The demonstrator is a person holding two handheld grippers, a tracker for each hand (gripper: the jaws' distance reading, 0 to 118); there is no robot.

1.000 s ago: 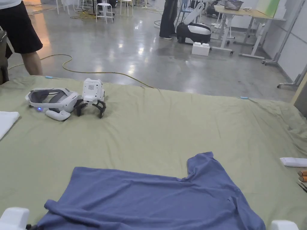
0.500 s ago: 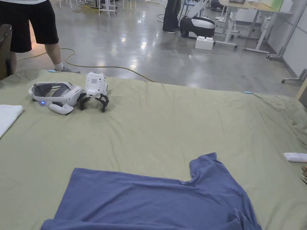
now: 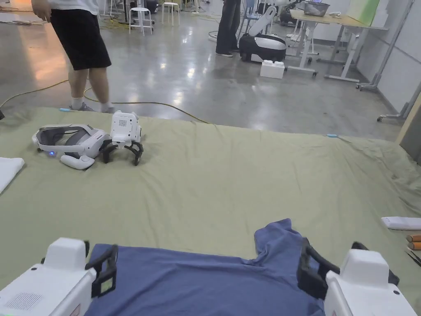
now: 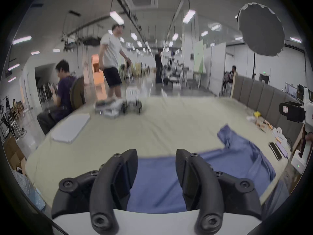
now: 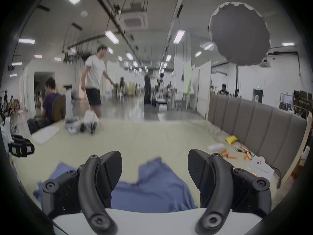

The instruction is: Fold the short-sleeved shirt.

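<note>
A blue short-sleeved shirt (image 3: 197,284) lies flat on the near part of the green sheet, one sleeve (image 3: 277,236) pointing away from me. My left gripper (image 3: 98,255) hovers over the shirt's left edge, jaws apart and holding nothing. In its own view the left gripper (image 4: 155,155) has blue cloth (image 4: 157,184) under the gap. My right gripper (image 3: 329,247) is open beside the sleeve. In its own view the right gripper (image 5: 154,155) frames the sleeve (image 5: 152,176) with nothing gripped.
The green sheet (image 3: 226,177) covers a wide table. A headset (image 3: 70,140) and a spare gripper (image 3: 123,131) lie far left, a folded white cloth (image 3: 8,170) at the left edge, a white remote (image 3: 401,223) and orange items (image 3: 414,242) at the right. A person (image 3: 82,41) stands behind.
Both grippers have come up over the shirt's near part, jaws apart. The person behind the table has stepped to the right. The head camera has shifted.
</note>
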